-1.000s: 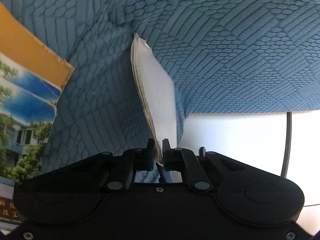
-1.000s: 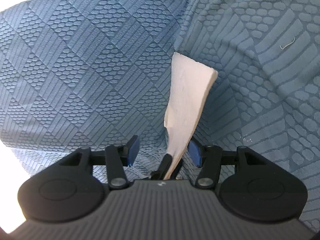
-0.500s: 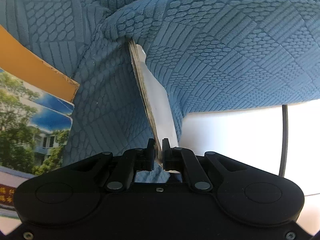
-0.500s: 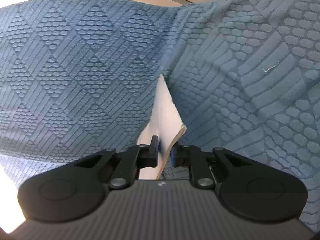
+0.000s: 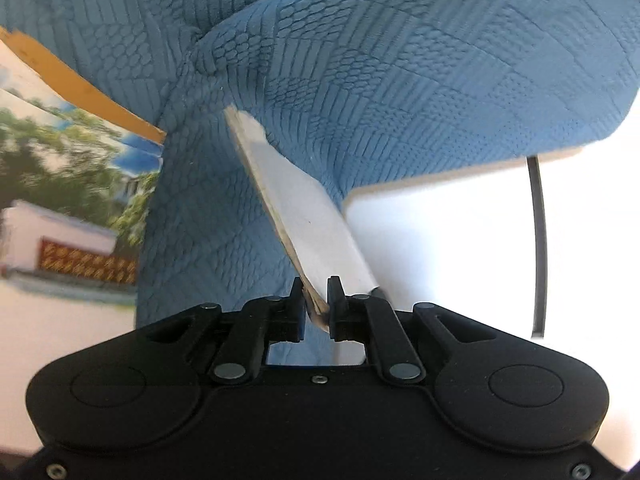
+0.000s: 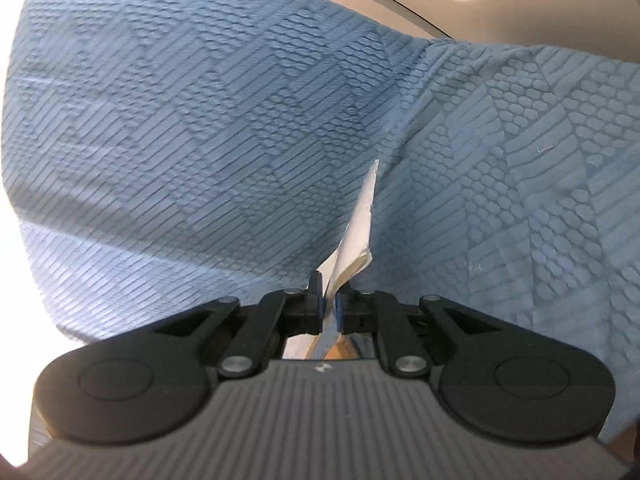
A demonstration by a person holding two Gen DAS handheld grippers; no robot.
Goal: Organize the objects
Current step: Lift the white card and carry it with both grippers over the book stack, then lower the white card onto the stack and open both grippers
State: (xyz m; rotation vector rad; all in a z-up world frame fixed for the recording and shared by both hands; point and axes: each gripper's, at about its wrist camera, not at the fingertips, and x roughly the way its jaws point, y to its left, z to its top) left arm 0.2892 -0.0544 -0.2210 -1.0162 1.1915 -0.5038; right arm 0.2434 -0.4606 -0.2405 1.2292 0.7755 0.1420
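A blue textured cloth (image 5: pixel 400 80) with a white underside (image 5: pixel 308 208) fills both views. In the left wrist view a turned-up corner of it runs down between the fingers of my left gripper (image 5: pixel 316 304). The jaws there are starting to open, but the pads still press on the corner. In the right wrist view the same cloth (image 6: pixel 200 120) drapes away from me. A folded white-backed corner (image 6: pixel 360 220) of it is pinched in my right gripper (image 6: pixel 329 300), which is shut on it.
A printed picture (image 5: pixel 60 200) of trees and a building, with an orange edge (image 5: pixel 80 84), lies at the left under the cloth. A white surface (image 5: pixel 440 260) and a black cable (image 5: pixel 540 240) show at the right. A beige surface (image 6: pixel 520 0) lies beyond the cloth.
My right gripper has closed from open onto the white-backed corner. Both grippers have risen, lifting the cloth, and more of the picture and the white surface shows in the left view.
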